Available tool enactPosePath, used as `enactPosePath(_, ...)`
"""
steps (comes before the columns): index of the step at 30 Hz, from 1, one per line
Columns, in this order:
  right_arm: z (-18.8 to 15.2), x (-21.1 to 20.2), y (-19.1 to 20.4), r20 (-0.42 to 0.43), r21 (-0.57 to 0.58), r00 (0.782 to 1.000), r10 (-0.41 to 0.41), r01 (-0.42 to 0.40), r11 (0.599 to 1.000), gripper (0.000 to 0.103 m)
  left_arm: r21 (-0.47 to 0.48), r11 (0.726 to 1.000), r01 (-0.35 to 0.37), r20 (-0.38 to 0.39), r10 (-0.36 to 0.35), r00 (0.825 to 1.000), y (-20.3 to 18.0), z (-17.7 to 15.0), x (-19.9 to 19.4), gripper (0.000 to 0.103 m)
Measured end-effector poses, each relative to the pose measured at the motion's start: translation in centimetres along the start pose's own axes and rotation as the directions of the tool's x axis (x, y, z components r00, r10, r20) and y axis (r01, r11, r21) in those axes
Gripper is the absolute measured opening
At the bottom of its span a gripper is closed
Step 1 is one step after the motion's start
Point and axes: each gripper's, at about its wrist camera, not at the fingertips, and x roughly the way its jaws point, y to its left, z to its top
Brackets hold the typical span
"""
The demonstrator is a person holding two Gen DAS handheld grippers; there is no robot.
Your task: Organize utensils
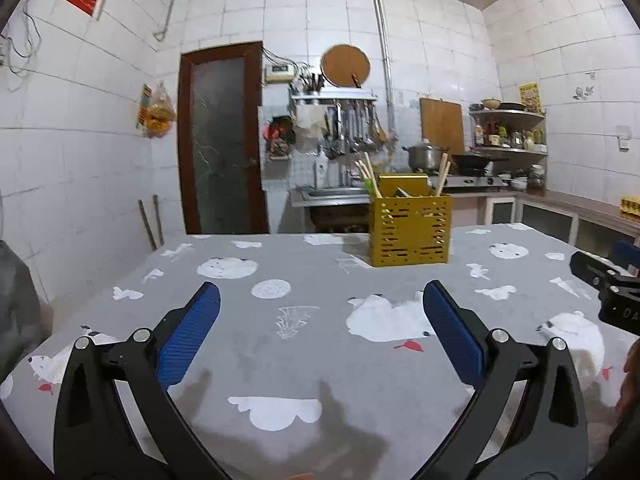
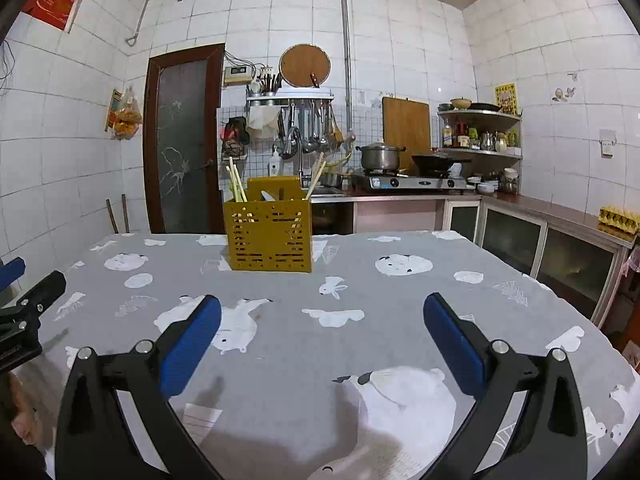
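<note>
On the far part of the table (image 1: pixel 304 280), which is covered by a grey cloth printed with white animals, a yellow slotted utensil holder (image 1: pixel 410 230) is seen standing upright. Wooden chopsticks (image 1: pixel 370 174) are held in its left side, leaning leftward, and another pair (image 1: pixel 442 174) is seen at its right side; a few darker utensils are glimpsed between them but cannot be identified. The left gripper (image 1: pixel 320 300) is held above the near cloth with its blue-padded jaws spread wide and nothing between them. The right gripper (image 2: pixel 322 308) is likewise spread wide and empty, well apart from the holder. Each gripper is caught at the edge of the other's view. Behind the table, a sink, a gas stove (image 2: pixel 412 181) with a pot (image 2: pixel 379 156), and hanging ladles are seen.
</note>
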Motion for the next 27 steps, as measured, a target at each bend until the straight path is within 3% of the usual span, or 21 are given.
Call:
enactPosePath(4, -0.6, 0.3, 0.3, -0.002, -0.006, 1.000, 0.003, -0.003, 1.000, 0.099, -0.004, 1.000, 0.011, -0.025, -0.011, 1.000, 0.0, -0.2, 0.6, 0.098)
enactPosePath(27, -1.1, -0.8, 0.6, 0.041, -0.015, 0.999, 0.005, -0.004, 1.000, 0.099, -0.011, 1.000, 0.011, 0.011, -0.011, 1.000, 0.2, -0.3, -0.2, 0.098)
